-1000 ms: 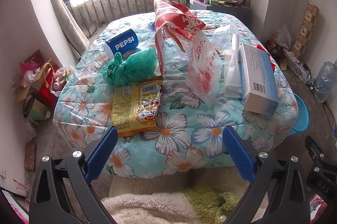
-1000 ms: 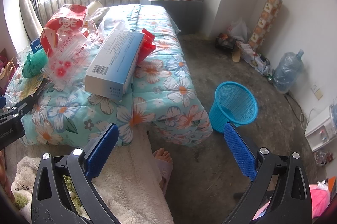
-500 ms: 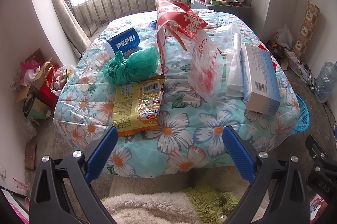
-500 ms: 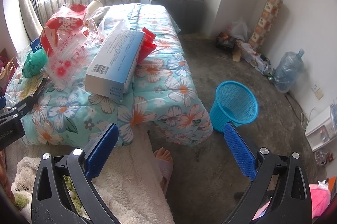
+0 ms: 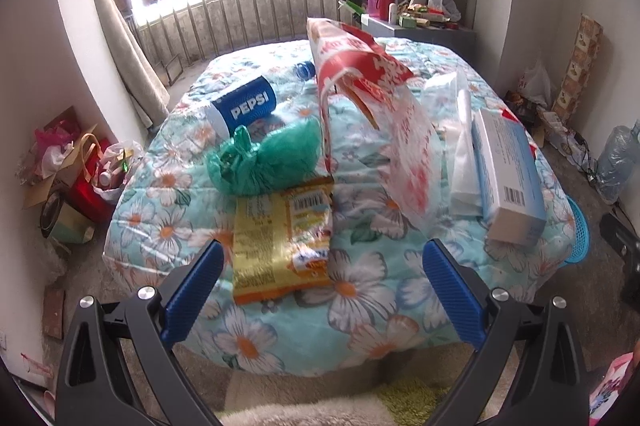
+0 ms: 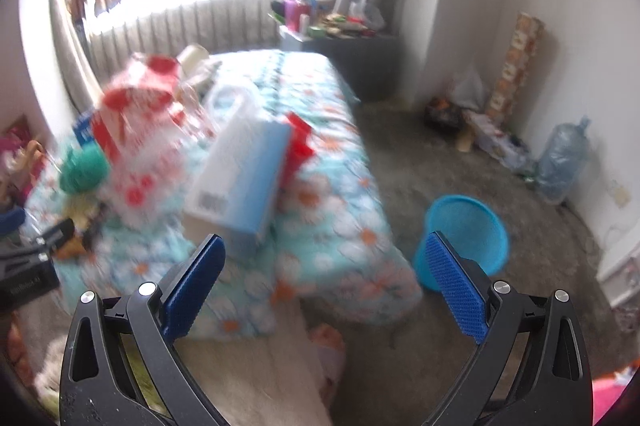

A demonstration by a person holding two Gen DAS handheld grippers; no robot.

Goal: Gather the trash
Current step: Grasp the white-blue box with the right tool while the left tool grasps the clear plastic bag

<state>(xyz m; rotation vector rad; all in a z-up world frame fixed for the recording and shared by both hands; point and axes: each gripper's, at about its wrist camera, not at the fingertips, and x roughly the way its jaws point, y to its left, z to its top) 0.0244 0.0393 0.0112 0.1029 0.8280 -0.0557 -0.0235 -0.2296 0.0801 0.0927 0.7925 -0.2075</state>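
Trash lies on a floral quilt (image 5: 360, 290): a yellow snack wrapper (image 5: 280, 238), a knotted green bag (image 5: 268, 162), a Pepsi cup (image 5: 244, 106), a red-and-white bag (image 5: 360, 74), a clear printed bag (image 5: 412, 162) and a light-blue box (image 5: 508, 178). My left gripper (image 5: 322, 284) is open and empty, just short of the wrapper. My right gripper (image 6: 324, 280) is open and empty, before the quilt's corner. The box (image 6: 244, 178) and a blue basket (image 6: 464, 238) on the floor show blurred in the right wrist view.
A large water bottle (image 6: 560, 166) stands by the right wall. A cluttered grey cabinet (image 5: 420, 30) is behind the quilt. Bags and boxes (image 5: 68, 170) sit on the floor at left. A fluffy rug (image 6: 256, 378) lies under my grippers.
Both grippers have moved forward toward the quilt. The right wrist view has swung and is now blurred. Both stay open.
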